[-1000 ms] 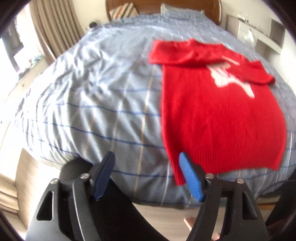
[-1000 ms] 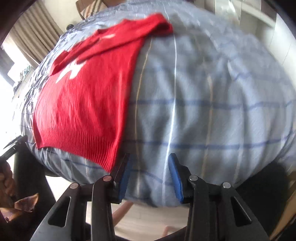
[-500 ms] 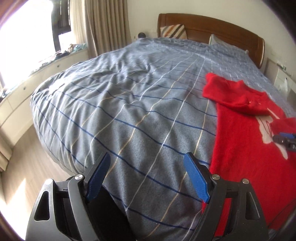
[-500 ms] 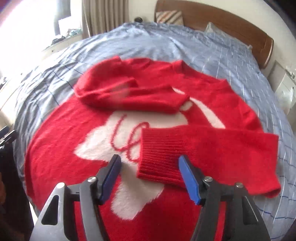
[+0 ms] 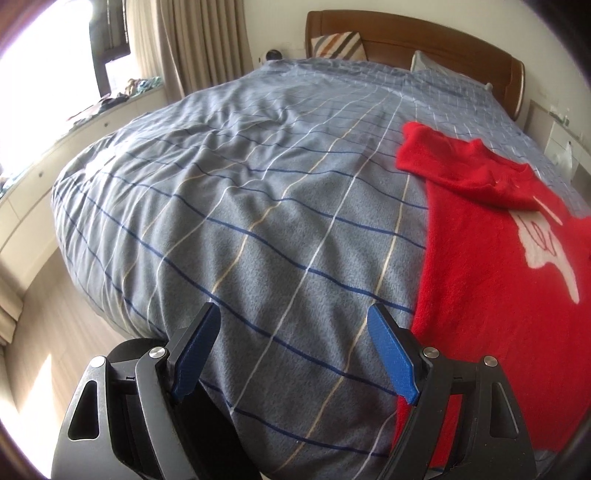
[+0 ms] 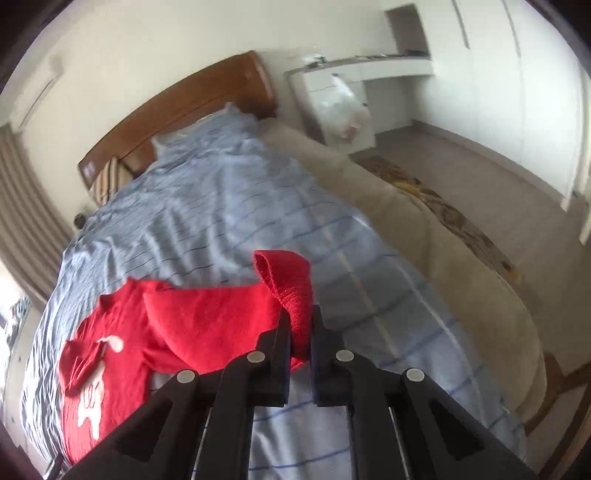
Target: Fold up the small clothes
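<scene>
A red sweater (image 5: 498, 295) with a white figure on its front lies flat on the blue-grey checked duvet (image 5: 258, 184), its left sleeve folded across the chest. My left gripper (image 5: 293, 314) is open above bare duvet, its right finger beside the sweater's left edge, nothing between the pads. In the right wrist view my right gripper (image 6: 300, 314) is closing, its jaws pinching the ribbed sleeve cuff (image 6: 288, 277). The cuff stands up above the fingertips. The sleeve trails left to the sweater (image 6: 122, 350).
A wooden headboard (image 5: 406, 33) and striped pillow (image 5: 336, 42) are at the far end, curtains (image 5: 199, 44) at the left. To the bed's right are a white cabinet (image 6: 317, 85) with a plastic bag (image 6: 343, 110) and a patterned rug (image 6: 443, 206) on the floor.
My right gripper has shut on the sleeve cuff that lay on the sweater's front and lifted it up and out to the right. The left gripper stays open and has sunk a little.
</scene>
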`<state>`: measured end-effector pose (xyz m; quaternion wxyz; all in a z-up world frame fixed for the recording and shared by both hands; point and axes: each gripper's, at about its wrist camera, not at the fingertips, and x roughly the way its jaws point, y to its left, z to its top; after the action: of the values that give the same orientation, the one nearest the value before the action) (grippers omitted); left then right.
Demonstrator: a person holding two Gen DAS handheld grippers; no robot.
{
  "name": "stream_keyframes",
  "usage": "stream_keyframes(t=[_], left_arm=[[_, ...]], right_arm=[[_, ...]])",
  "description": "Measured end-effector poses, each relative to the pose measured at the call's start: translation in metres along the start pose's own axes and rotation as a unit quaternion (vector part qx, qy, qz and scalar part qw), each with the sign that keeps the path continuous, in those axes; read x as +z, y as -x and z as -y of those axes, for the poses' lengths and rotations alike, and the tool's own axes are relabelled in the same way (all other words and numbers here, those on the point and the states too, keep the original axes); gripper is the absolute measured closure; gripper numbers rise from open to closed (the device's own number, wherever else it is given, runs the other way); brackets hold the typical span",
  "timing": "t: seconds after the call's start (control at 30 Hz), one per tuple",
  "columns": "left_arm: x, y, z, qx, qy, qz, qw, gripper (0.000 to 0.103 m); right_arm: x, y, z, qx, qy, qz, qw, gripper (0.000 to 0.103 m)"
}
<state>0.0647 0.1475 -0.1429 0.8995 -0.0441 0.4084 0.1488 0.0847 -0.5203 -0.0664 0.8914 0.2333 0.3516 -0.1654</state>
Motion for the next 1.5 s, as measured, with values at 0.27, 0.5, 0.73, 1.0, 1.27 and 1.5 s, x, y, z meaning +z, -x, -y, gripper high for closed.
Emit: stream_keyframes(t=[0.27, 0.5, 0.73, 1.0, 1.27, 1.5], left_arm=[[-0.005, 0.004, 0.008, 0.012, -0.026, 0.009, 0.9995, 0.020], [-0.005, 0.002, 0.010, 0.014, -0.029, 0.003, 0.9995, 0.020], [-0.006, 0.003, 0.008, 0.013, -0.024, 0.000, 0.9996, 0.020], [0.003, 0.008, 0.017, 0.002, -0.063, -0.003, 0.9980, 0.020], [0.108, 0.062, 0.077, -0.124, -0.189, 0.065, 0.9719, 0.007], [0.197, -0.040, 0.193, -0.213, -0.250, -0.057, 0.9427, 0.018]], right_arm=[[-0.051, -0.039, 0.093, 0.055, -0.154, -0.060, 0.985, 0.093], [-0.052, -0.031, 0.106, 0.117, -0.212, -0.042, 0.969, 0.087], [-0.050, -0.031, 0.108, 0.033, -0.181, -0.056, 0.981, 0.099], [-0.062, -0.041, 0.114, 0.015, -0.147, -0.055, 0.987, 0.099], [-0.058, 0.030, 0.093, -0.048, -0.068, 0.023, 0.996, 0.045], [-0.091, 0.077, 0.034, 0.016, 0.003, 0.053, 0.998, 0.042]])
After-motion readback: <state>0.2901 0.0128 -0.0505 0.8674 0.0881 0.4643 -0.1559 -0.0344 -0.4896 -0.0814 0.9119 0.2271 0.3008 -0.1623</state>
